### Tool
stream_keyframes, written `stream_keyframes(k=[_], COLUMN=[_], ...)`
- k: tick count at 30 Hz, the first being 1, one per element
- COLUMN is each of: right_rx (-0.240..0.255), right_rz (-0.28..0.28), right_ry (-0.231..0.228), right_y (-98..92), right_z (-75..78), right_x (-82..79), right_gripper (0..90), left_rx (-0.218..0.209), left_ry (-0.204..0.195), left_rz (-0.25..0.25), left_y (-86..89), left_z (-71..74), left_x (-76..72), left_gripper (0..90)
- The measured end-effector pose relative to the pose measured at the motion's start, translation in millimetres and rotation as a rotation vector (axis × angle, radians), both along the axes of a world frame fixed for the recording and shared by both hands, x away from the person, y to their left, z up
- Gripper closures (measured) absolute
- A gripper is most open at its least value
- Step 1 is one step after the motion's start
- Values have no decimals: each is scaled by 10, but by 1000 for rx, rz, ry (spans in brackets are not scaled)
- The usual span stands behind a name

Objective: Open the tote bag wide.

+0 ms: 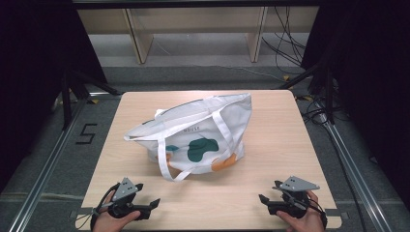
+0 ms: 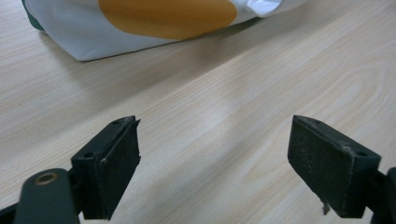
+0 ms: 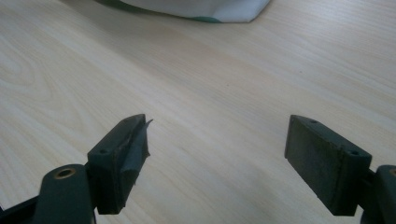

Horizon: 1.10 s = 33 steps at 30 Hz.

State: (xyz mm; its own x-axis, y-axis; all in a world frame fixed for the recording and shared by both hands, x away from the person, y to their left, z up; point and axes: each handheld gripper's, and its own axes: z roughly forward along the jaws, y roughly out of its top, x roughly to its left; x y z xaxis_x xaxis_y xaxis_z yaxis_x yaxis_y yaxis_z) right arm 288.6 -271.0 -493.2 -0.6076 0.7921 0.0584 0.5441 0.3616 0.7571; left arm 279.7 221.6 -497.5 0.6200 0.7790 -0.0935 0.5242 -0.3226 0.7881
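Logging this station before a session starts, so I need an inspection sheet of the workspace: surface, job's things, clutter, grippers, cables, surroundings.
Surface: light wooden table, bare around the bag.
Job's things: white tote bag lying mid-table, green and orange patches, one strap trailing toward the near edge.
Clutter: nothing seen.
Grippers: left gripper and right gripper at the near edge, both open, holding nothing.
Cables: black cables on the floor, far right.
Surroundings: wooden shelving behind the table; dark curtains at the sides.

Lying limp and creased on the pale wood-grain surface (image 1: pixel 270 145), smooth with a faint sheen: a white cloth tote bag (image 1: pixel 203 130), matt, printed with green and orange patches. Showing matt black jaws, their pads rough, scuffed, fraying at edges.
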Motion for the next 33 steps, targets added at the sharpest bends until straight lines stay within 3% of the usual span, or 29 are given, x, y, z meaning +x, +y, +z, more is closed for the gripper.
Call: stream_keyframes(k=[2, 4, 12, 13, 16, 18, 21, 22, 23, 24, 25, 26, 28, 30, 31, 33], right_rx=[-11, -11, 0, 1, 10, -1, 7, 7, 6, 8, 23, 5, 15, 31, 26, 32], right_rz=[16, 15, 15, 15, -20, -4, -7, 1, 11, -5, -14, 6, 4, 13, 48, 42], right_ry=[-10, -10, 8, 7, 9, -5, -11, -15, -18, -13, -1, -26, -29, -24, -73, -63], right_y=[-15, -16, -14, -13, 19, 6, 10, 11, 3, 12, 30, 16, 23, 40, 20, 29], right_z=[4, 5, 15, 16, 15, 17, 23, 23, 31, 49, 53, 69, 81, 160, 182, 224], right_x=[12, 10, 4, 4, -25, -10, 0, 9, 20, 11, 6, 31, 41, 58, 105, 102], right_gripper=[225, 225, 229, 231, 241, 246, 246, 247, 250, 253, 255, 260, 271, 394, 446, 495], left_rx=[-20, -5, -15, 16, 27, -9, -14, 32, 32, -1, 0, -18, 1, -14, -14, 10], left_ry=[10, -4, 9, 5, -2, 3, -10, -2, -2, -12, -9, -3, -23, -9, -9, -21], left_rz=[11, -1, 13, -10, -21, 5, 5, -17, -17, -6, -2, 7, -7, 2, 2, -5], left_y=[-7, 2, -7, 16, 21, -2, -2, 36, 36, 20, 20, 17, 42, 56, 56, 78], left_z=[-8, -2, -3, 6, 9, -4, -3, 21, 21, 18, 28, 33, 47, 68, 68, 100], left_x=[-2, 3, -8, 0, 5, -1, 4, 13, 13, 17, 20, 19, 32, 51, 51, 70], left_gripper=[161, 161, 165, 166, 165, 165, 165, 165, 172, 201, 216, 228, 351, 447, 514, 649])
